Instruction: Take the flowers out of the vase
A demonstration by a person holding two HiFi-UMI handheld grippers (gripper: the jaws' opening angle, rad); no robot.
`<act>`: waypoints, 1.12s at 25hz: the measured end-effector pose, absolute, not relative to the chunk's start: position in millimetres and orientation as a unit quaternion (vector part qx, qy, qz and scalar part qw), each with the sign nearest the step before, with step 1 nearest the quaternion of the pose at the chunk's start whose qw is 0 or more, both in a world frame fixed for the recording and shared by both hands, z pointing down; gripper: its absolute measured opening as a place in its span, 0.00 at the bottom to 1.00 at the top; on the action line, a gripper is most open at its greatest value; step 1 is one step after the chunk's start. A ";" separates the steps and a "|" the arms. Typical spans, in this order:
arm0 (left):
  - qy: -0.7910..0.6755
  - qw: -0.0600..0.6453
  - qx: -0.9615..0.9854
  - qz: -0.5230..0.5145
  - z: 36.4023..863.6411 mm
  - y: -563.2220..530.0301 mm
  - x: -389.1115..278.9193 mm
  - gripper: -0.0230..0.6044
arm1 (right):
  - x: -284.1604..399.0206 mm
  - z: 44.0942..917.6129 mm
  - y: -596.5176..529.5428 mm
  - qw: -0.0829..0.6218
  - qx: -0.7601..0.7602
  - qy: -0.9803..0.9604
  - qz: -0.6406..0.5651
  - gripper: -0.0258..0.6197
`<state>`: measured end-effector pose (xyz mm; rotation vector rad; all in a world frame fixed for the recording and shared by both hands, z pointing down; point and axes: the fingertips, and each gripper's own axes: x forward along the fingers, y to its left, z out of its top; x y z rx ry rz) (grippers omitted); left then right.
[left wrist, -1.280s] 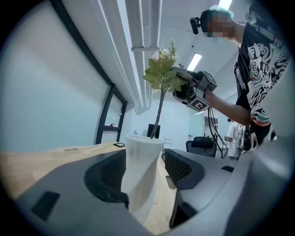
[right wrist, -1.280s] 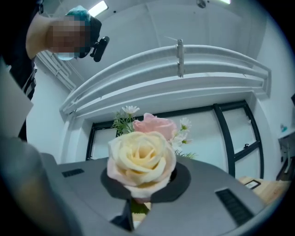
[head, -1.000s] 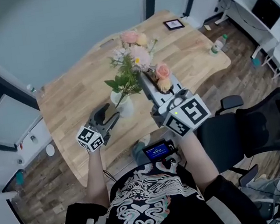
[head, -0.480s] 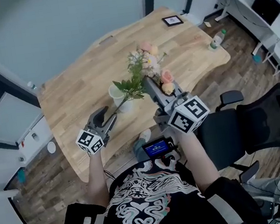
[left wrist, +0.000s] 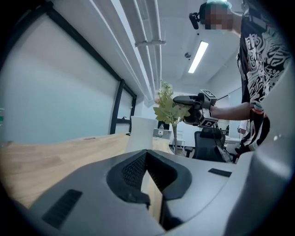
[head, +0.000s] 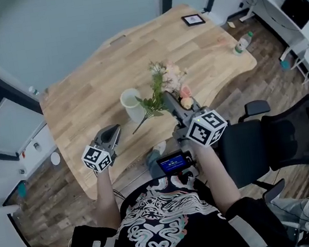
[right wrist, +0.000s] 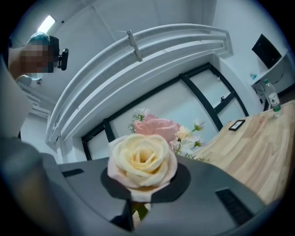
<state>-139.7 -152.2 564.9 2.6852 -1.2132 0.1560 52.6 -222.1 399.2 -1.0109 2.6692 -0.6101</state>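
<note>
A white vase stands upright and empty on the wooden table. The bunch of flowers, pink and cream roses with green leaves, hangs tilted just right of the vase, its stems pointing down-left in the air. My right gripper is shut on the stems. In the right gripper view a cream rose fills the notch of that gripper. My left gripper is shut and empty near the table's front edge, apart from the vase. From there the bunch shows beyond.
A picture frame lies at the table's far end and a bottle at its right edge. A black office chair stands to the right. A small screen device sits at the person's waist.
The right gripper came down with the bunch, and the stems now hang beside the vase. The left gripper drew back from the vase towards the table edge and shut.
</note>
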 end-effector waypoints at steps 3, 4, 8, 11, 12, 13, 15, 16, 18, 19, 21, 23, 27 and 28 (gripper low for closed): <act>-0.414 0.099 0.903 0.063 570.9 -151.4 -140.6 0.04 | 46.1 429.1 -222.3 0.083 -0.346 0.908 -0.222 0.11; -0.413 0.100 0.903 0.067 573.2 -151.4 -140.0 0.04 | 43.7 440.4 -222.7 0.070 -0.348 0.907 -0.225 0.11; -0.398 0.100 0.909 0.069 576.9 -149.2 -130.9 0.04 | 36.9 478.9 -224.2 0.019 -0.351 0.907 -0.233 0.11; -0.393 0.104 0.911 0.072 580.4 -151.3 -125.9 0.04 | 29.3 505.3 -227.6 -0.010 -0.349 0.906 -0.239 0.11; -0.393 0.107 0.910 0.072 582.1 -153.2 -124.6 0.04 | 26.7 514.7 -229.6 -0.020 -0.349 0.905 -0.242 0.11; -0.393 0.110 0.910 0.073 583.9 -155.2 -123.1 0.04 | 24.3 523.5 -231.9 -0.027 -0.349 0.904 -0.245 0.11; -0.389 0.114 0.911 0.078 587.4 -158.3 -119.3 0.04 | 20.1 538.3 -236.7 -0.039 -0.349 0.902 -0.249 0.11; -0.384 0.117 0.913 0.080 589.2 -159.0 -116.6 0.04 | 18.7 545.1 -239.1 -0.046 -0.350 0.902 -0.249 0.11; -0.372 0.122 0.916 0.084 593.2 -159.2 -110.3 0.04 | 18.5 559.1 -243.9 -0.064 -0.358 0.899 -0.247 0.11; -0.368 0.124 0.917 0.086 595.3 -159.5 -107.9 0.04 | 19.2 565.4 -246.5 -0.071 -0.363 0.896 -0.244 0.11; -0.365 0.127 0.918 0.091 599.0 -161.0 -105.5 0.04 | 20.6 575.7 -252.2 -0.083 -0.378 0.891 -0.235 0.11; -0.363 0.132 0.918 0.094 602.5 -162.4 -104.1 0.04 | 21.8 586.2 -257.4 -0.099 -0.394 0.886 -0.225 0.11; -0.358 0.144 0.918 0.096 610.1 -163.7 -100.7 0.04 | 23.5 608.3 -265.0 -0.136 -0.415 0.874 -0.213 0.11; -0.357 0.147 0.917 0.097 612.5 -163.9 -100.0 0.04 | 25.1 613.3 -266.7 -0.148 -0.423 0.870 -0.205 0.11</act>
